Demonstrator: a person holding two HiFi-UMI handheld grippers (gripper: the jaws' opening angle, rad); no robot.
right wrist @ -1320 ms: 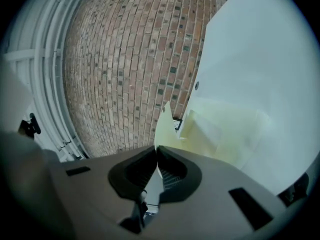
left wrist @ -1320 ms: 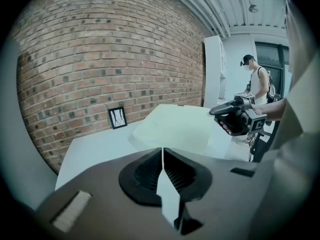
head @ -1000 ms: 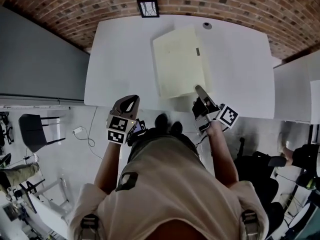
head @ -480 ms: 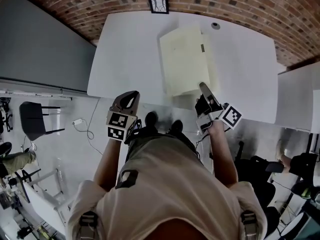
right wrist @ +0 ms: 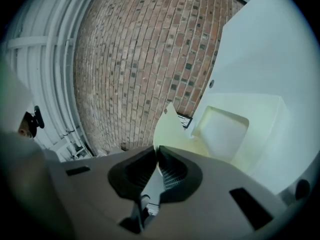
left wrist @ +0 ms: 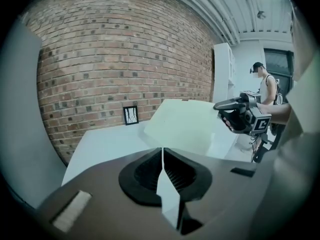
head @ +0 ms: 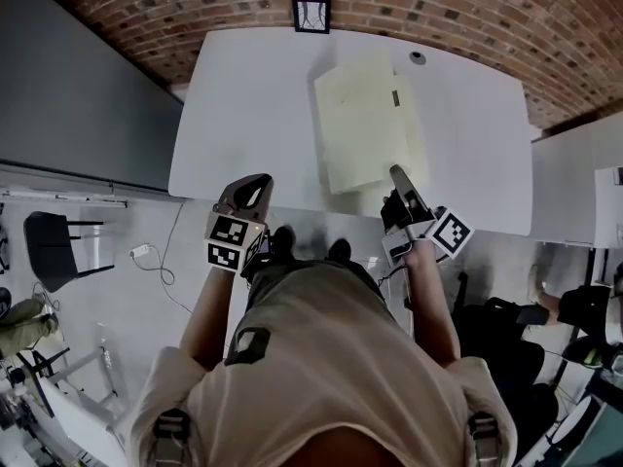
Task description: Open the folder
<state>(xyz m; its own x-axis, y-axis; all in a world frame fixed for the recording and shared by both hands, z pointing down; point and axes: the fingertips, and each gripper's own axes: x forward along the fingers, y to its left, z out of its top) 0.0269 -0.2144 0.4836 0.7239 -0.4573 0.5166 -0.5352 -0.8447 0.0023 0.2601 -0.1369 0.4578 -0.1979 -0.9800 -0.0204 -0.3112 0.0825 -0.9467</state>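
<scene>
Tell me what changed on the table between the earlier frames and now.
The right tool, shut on the near right corner of the pale yellow folder's cover, has lifted it slightly, baring more of the sheet beneath. Nothing was gripped or let go. The left tool stays shut and empty by the white table's near edge.

Pale yellow folder point(head: 365, 125) on white table point(head: 243, 115), cover partly raised at near corner.

White table point(head: 253, 105) up against brick wall point(head: 467, 8). Small framed pic point(head: 311, 14) at wall, by table's far edge. Round grey disc point(head: 417, 57) on tabletop, far-right corner. Grey panel point(head: 78, 95) on left. Black chair point(head: 56, 244) + cable point(head: 161, 261) on floor.
</scene>
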